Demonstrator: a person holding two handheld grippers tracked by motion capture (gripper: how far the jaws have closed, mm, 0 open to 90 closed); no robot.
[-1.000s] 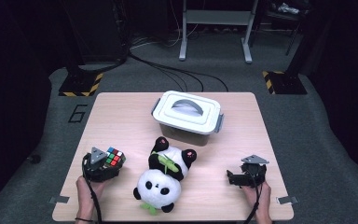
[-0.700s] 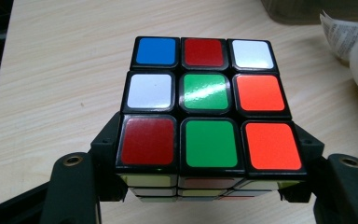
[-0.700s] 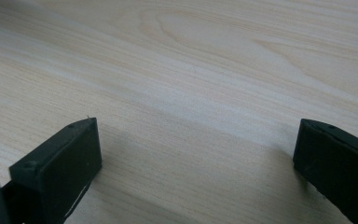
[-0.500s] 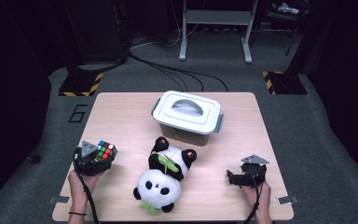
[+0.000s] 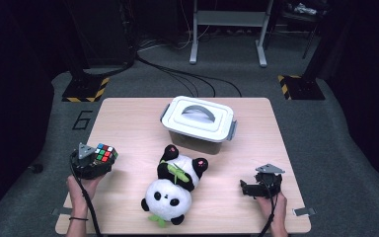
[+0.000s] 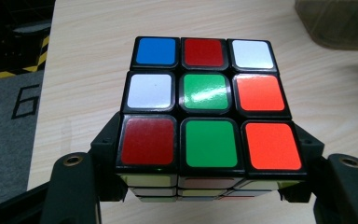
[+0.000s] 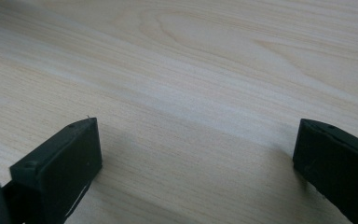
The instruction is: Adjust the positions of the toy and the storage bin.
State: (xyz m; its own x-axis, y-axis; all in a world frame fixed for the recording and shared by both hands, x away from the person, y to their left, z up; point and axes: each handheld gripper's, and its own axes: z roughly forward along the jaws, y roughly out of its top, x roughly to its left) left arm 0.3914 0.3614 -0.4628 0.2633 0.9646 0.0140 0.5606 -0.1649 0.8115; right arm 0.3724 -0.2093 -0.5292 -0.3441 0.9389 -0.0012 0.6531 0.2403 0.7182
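From the left gripper view you see what the high view blurs: your left gripper (image 6: 209,186) has its black jaws pressed on both sides of the puzzle cube (image 6: 205,107), holding it just above the pale wood-grain table (image 6: 84,70). The cube's top face is scrambled: blue, red, white, then white, green, orange, then red, green, orange, all glossy square stickers on black plastic. In the high view, off to the right of that gripper, lies a plush panda (image 5: 173,190), with a lidded white bin (image 5: 199,123) beyond it. Your right gripper (image 7: 193,154) stands wide open over bare wood, holding nothing.
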